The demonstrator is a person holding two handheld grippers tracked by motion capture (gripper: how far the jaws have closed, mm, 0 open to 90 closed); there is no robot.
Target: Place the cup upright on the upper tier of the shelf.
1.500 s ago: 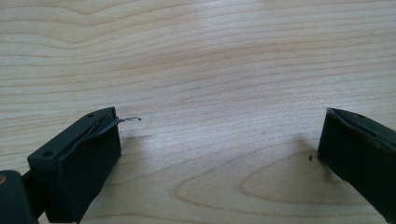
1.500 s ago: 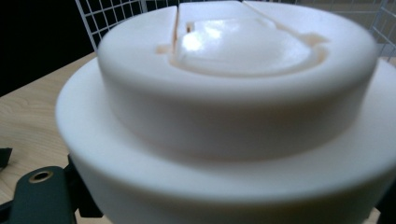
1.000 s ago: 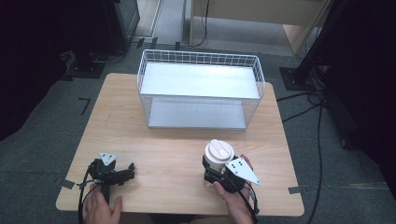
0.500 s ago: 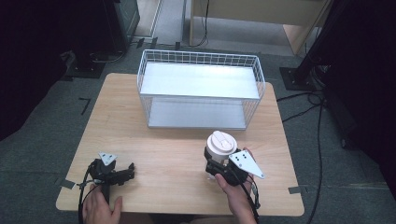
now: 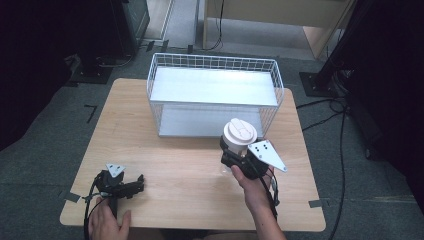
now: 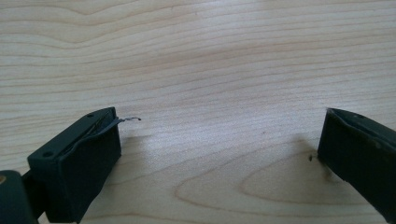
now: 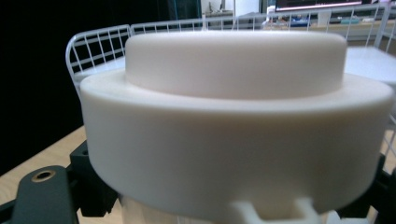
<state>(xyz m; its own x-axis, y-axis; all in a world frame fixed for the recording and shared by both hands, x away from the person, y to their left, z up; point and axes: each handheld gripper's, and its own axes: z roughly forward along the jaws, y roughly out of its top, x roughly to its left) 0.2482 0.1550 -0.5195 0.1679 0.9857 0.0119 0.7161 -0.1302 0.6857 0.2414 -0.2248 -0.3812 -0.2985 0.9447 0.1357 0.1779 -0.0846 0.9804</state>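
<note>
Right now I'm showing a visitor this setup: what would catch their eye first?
The white-lidded cup clamped in the right gripper, near the table's right side. Behind it stands a white wire basket. The left gripper rests at the near left, jaws open.

The left gripper lies low at about 7 o'clock on the table, its jaws pointing toward 3 o'clock and standing wide apart with nothing between them; the left hand rests behind it, fingers spread flat. The right gripper sits at about 4 o'clock, raised and aimed toward 11 o'clock, jaws closed around a load. The right hand grasps it from behind, the forearm running in from 6 o'clock.
</note>
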